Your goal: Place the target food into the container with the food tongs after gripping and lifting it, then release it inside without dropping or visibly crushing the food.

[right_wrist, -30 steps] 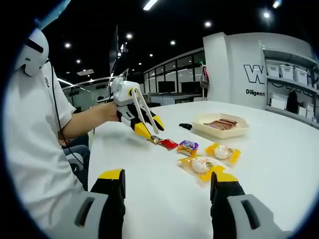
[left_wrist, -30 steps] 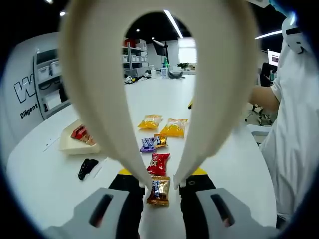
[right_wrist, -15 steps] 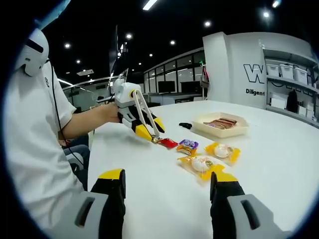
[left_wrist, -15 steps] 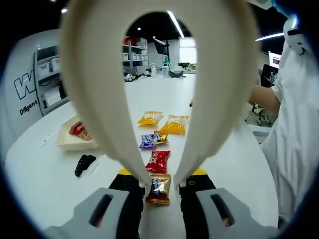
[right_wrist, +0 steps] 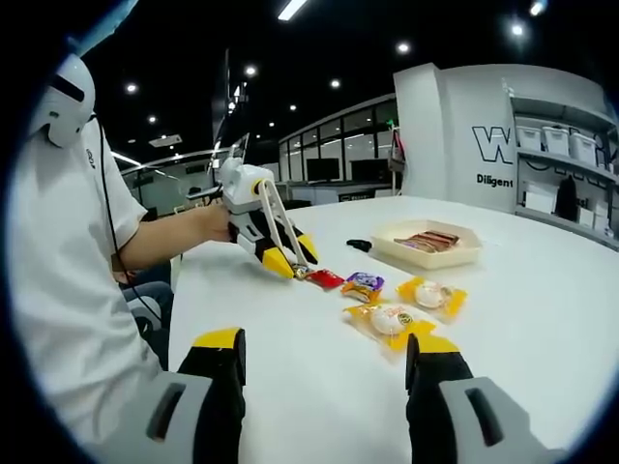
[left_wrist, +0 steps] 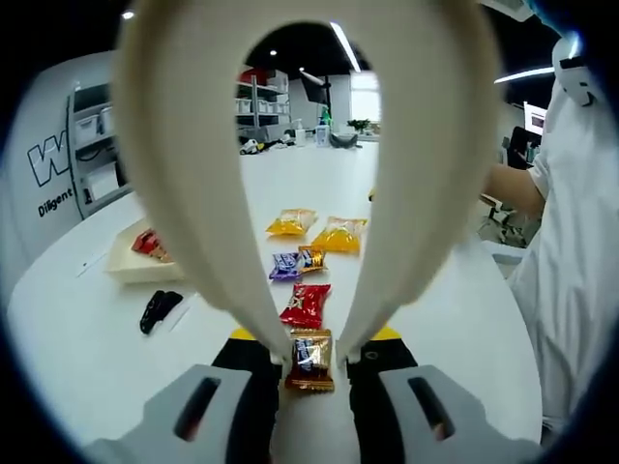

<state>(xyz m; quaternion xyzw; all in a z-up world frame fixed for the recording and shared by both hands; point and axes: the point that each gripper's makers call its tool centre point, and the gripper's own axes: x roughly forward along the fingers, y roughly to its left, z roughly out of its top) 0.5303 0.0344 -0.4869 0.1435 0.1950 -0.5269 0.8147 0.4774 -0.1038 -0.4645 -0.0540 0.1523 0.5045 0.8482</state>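
Observation:
My left gripper (left_wrist: pixel 311 385) is shut on cream food tongs (left_wrist: pixel 193 174), whose two arms rise up the left gripper view. The tong tips stand on either side of a brown-and-gold snack packet (left_wrist: pixel 311 360) that lies on the white table (left_wrist: pixel 87 348); whether they press it I cannot tell. The right gripper view has the left gripper (right_wrist: pixel 253 224) in a person's hand, tongs (right_wrist: pixel 280 227) slanting down to that packet (right_wrist: pixel 302 274). A cream tray (left_wrist: pixel 131 263) with reddish food sits at the left. My right gripper (right_wrist: pixel 324 372) is open above the table with nothing in it.
A row of packets runs beyond the tongs: red (left_wrist: pixel 306 304), purple (left_wrist: pixel 285 266), small gold (left_wrist: pixel 311 259) and two yellow ones (left_wrist: pixel 338 235). A black object (left_wrist: pixel 155 309) lies near the tray (right_wrist: pixel 428 244). A person in white (left_wrist: pixel 571 251) stands at the right table edge.
The left gripper has come down and forward a little, so the tong tips now sit closer around the brown packet. My right gripper has stayed still and open.

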